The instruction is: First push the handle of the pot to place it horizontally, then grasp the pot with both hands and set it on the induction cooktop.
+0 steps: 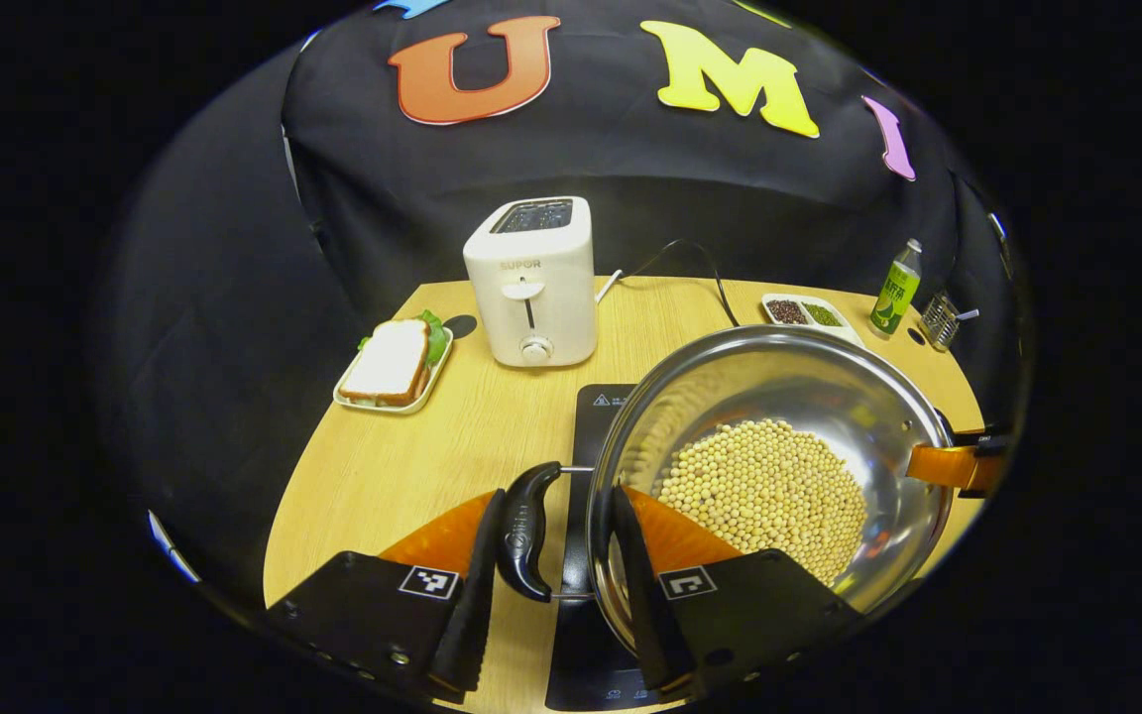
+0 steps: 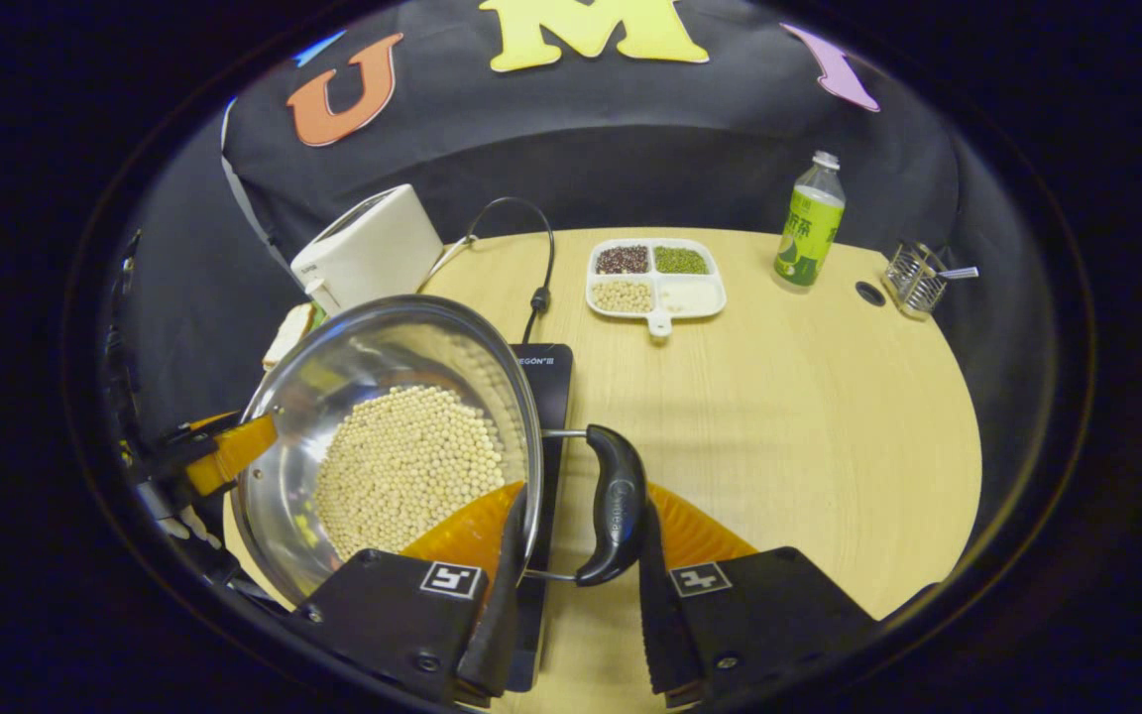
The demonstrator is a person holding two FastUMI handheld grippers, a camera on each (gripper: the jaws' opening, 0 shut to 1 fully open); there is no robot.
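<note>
Wooden table (image 2: pixel 809 397) carries a white toaster (image 1: pixel 533 281) toward the rear, its cord (image 2: pixel 521 238) trailing across the top. A sandwich on a white tray (image 1: pixel 393 365) lies beside the toaster. A divided dish of beans (image 2: pixel 656 276), a green-labelled bottle (image 2: pixel 810 222) and a small wire rack (image 2: pixel 916 278) stand along the rear edge.
</note>
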